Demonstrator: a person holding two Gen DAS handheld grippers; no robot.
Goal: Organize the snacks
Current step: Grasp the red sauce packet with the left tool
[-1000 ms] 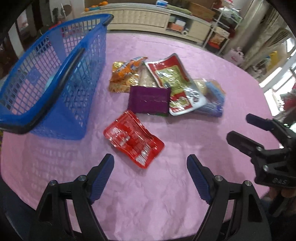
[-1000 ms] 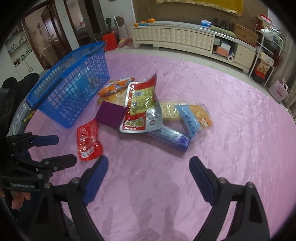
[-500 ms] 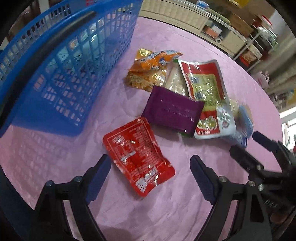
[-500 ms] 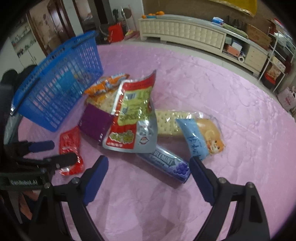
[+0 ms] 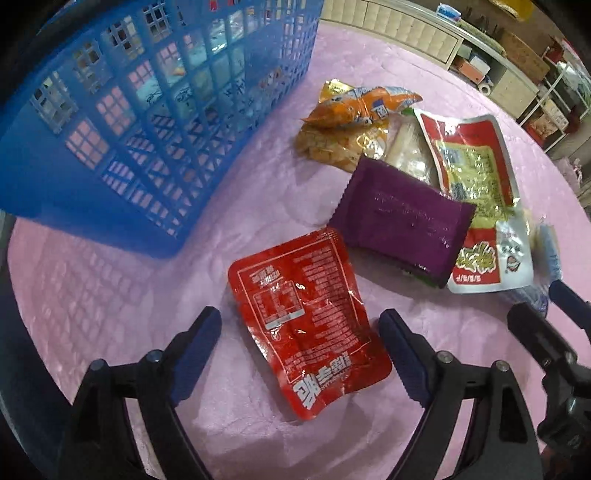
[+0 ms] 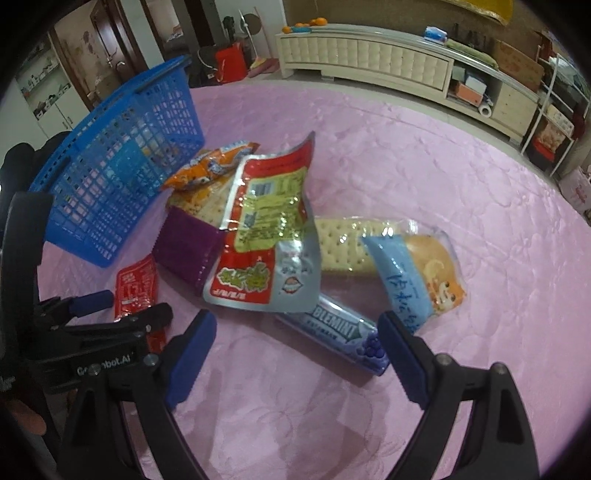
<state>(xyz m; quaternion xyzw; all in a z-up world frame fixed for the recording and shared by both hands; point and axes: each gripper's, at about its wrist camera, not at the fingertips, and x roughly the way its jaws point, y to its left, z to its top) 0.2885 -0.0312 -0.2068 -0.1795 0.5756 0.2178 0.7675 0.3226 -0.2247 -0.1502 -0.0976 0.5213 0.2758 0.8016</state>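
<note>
Round table under pink embossed cloth (image 6: 424,155). Long cream sideboard (image 6: 369,55) with tufted drawer fronts along far wall; oranges (image 6: 303,25) on top. Brown door (image 6: 107,48) at left. Open shelving (image 6: 561,122) at right, cluttered.
</note>
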